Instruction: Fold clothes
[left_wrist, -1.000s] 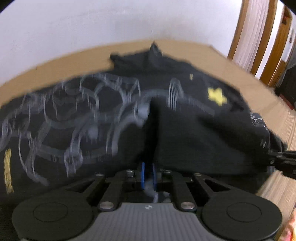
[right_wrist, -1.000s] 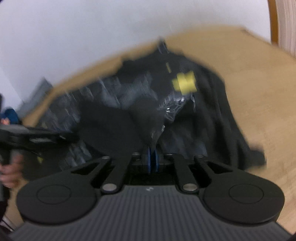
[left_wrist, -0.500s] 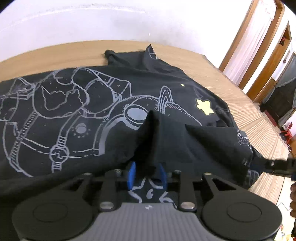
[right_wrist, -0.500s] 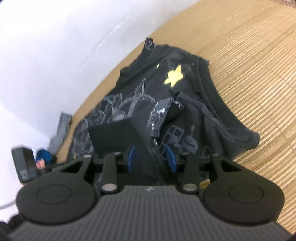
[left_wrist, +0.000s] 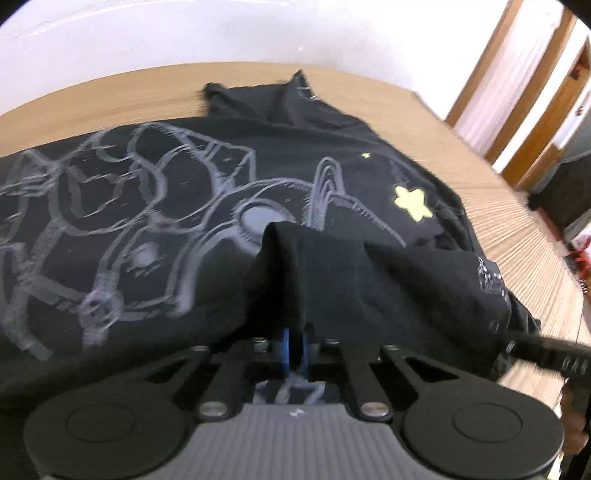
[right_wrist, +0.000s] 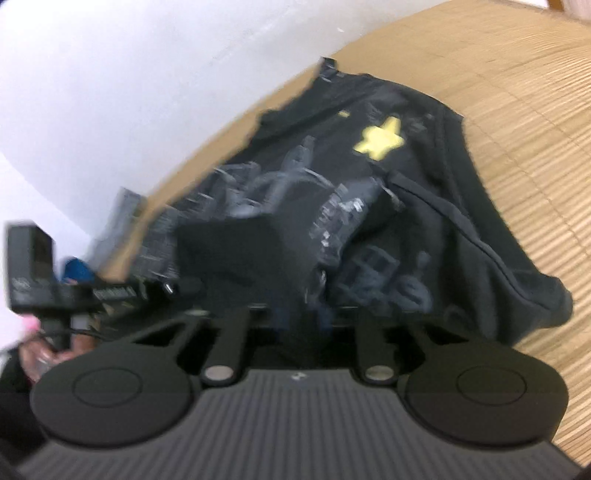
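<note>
Black t-shirt (left_wrist: 229, 206) | flat on mat (left_wrist: 110, 92) | collar rightward | long axis left-right

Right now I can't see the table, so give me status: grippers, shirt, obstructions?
Left gripper shut on black T-shirt fold. Right gripper closing, shirt fabric between its fingers. Shirt bunched on the bamboo mat. Nothing blocking.

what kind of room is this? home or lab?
Probably a home room. The black printed T-shirt lies spread on a woven bamboo mat against a plain white wall, with wooden door frames and a pale curtain behind.
</note>
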